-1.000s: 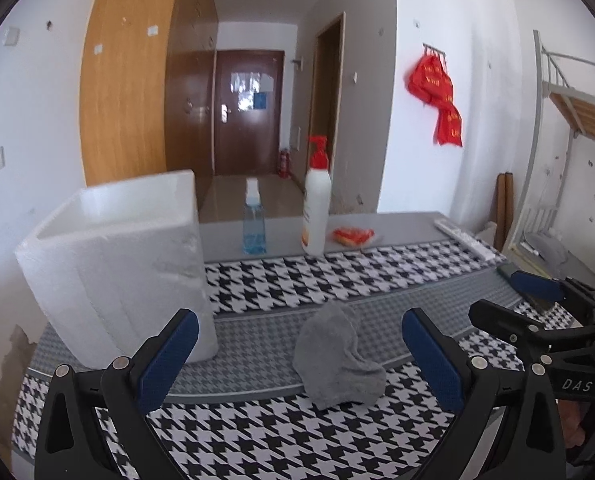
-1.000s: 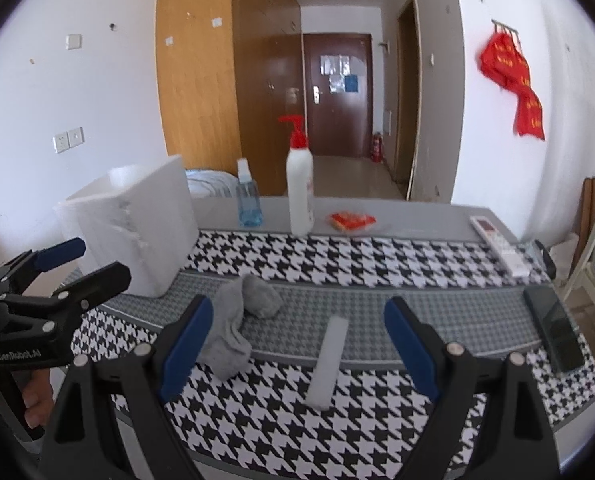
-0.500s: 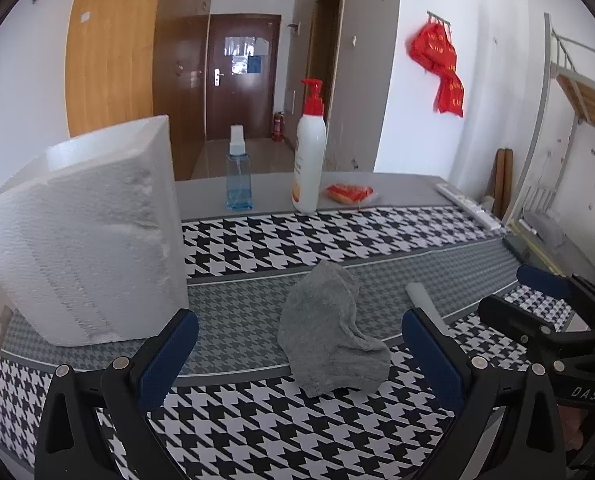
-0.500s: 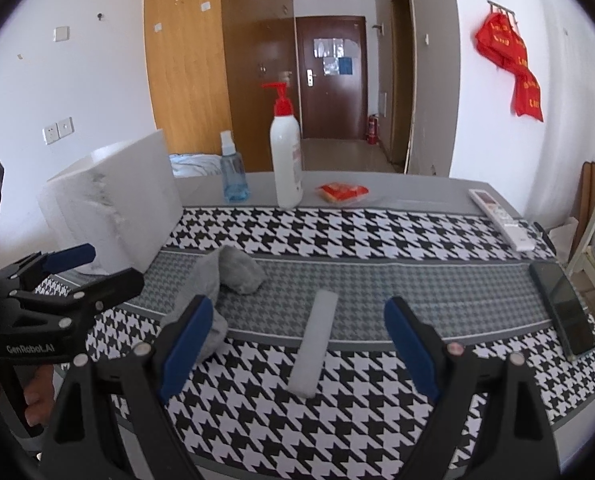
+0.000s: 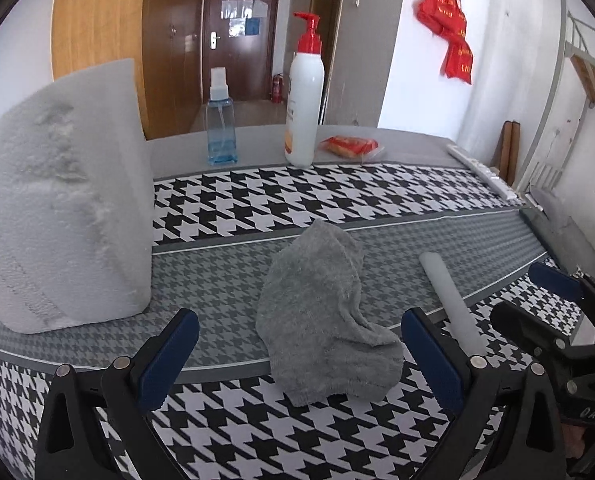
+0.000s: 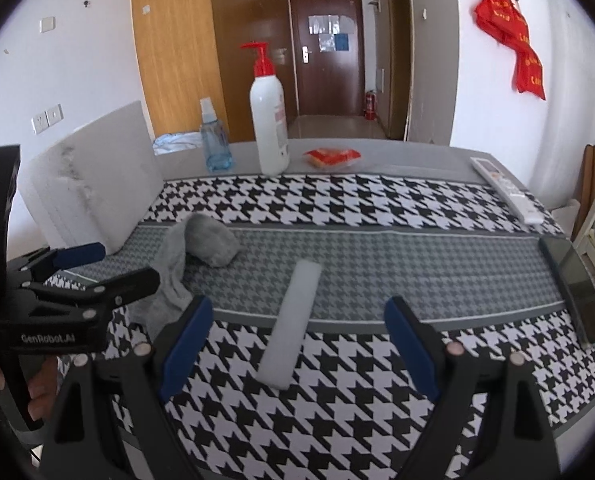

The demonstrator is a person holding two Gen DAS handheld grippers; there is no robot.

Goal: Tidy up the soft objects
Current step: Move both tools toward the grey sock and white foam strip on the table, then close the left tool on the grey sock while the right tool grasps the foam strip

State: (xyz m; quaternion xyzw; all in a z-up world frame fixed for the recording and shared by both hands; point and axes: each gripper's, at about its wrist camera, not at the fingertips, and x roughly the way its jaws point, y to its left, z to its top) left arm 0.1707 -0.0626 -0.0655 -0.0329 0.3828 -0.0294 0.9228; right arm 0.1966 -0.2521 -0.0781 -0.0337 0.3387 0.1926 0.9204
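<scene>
Houndstooth table (image 5: pixel 337 196) | foam box (image 5: pixel 61 200) interior hidden | grey sock (image 5: pixel 321 320), foam strip (image 6: pixel 293 320) loose | both fingers wide, empty

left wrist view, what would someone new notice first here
A crumpled grey sock lies on the houndstooth tablecloth right between the open left tongs. A big white foam box looms at the left, and a white foam strip lies just right of the sock.
</scene>
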